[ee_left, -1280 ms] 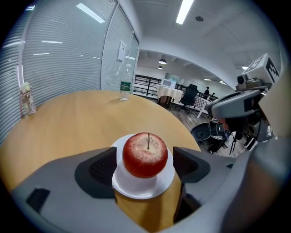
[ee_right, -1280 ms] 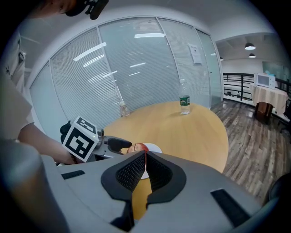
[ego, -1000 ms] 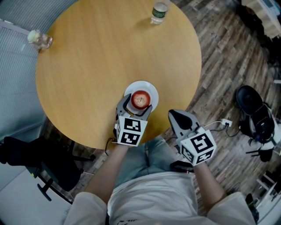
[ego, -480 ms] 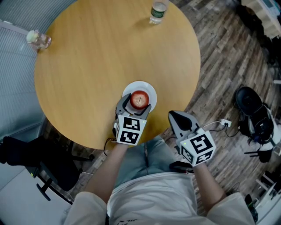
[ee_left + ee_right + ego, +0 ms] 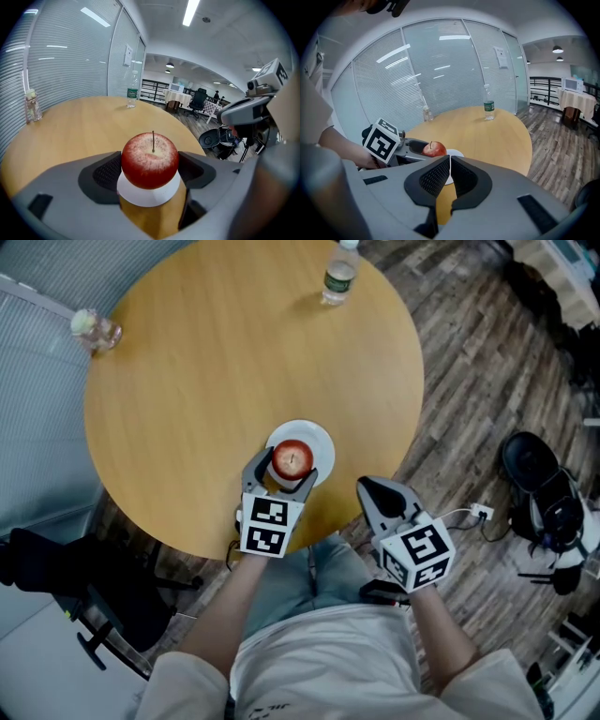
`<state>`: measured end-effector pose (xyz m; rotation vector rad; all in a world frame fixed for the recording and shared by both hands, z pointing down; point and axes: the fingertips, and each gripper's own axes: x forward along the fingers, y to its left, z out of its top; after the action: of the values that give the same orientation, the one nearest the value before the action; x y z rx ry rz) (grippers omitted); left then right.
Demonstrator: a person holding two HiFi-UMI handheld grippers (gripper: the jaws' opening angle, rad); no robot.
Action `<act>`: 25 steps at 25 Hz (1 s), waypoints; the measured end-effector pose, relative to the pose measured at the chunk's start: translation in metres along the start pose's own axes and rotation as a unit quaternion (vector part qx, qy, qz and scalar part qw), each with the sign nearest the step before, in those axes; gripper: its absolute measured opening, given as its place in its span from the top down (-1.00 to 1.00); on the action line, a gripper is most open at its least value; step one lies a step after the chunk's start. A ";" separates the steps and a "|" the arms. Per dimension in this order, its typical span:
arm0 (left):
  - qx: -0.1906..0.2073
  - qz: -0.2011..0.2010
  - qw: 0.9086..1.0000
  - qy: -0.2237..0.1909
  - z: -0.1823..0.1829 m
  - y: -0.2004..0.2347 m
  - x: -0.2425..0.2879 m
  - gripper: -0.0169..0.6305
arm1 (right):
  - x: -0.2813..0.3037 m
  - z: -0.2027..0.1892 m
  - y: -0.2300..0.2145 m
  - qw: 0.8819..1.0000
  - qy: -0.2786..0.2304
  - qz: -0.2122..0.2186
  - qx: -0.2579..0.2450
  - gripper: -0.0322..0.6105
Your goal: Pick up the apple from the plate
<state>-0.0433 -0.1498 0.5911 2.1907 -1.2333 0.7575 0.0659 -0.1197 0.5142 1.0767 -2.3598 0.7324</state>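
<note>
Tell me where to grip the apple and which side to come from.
I'd grip the apple across its widest middle, coming in level from the person's side, where the left gripper stands. It sits upright, stem up, on the plate, round flanks exposed.

Your round wooden table [image 5: 216,362] fills the upper left and centre of the head view. On it you have a white plate [image 5: 323,440] near the lower edge, a bottle [image 5: 339,276] at the top edge, and a small jar [image 5: 94,329] at the upper left.
</note>
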 end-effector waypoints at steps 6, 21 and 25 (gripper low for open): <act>0.020 -0.004 1.000 -0.015 0.015 -0.011 -0.029 -0.22 | -0.012 0.016 0.008 1.000 -0.017 -0.002 -0.005 0.80; -0.011 -0.005 0.998 -0.062 0.046 -0.020 -0.099 -0.22 | -0.050 0.053 0.016 0.997 -0.062 -0.035 -0.040 0.80; -0.011 -0.010 0.998 -0.069 0.049 -0.030 -0.113 -0.22 | -0.056 0.058 0.024 0.996 -0.066 -0.030 -0.046 0.80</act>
<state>-0.0555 -0.1020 0.4744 2.2646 -1.2777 0.5904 0.0703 -0.1119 0.4310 1.1830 -2.4339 0.5393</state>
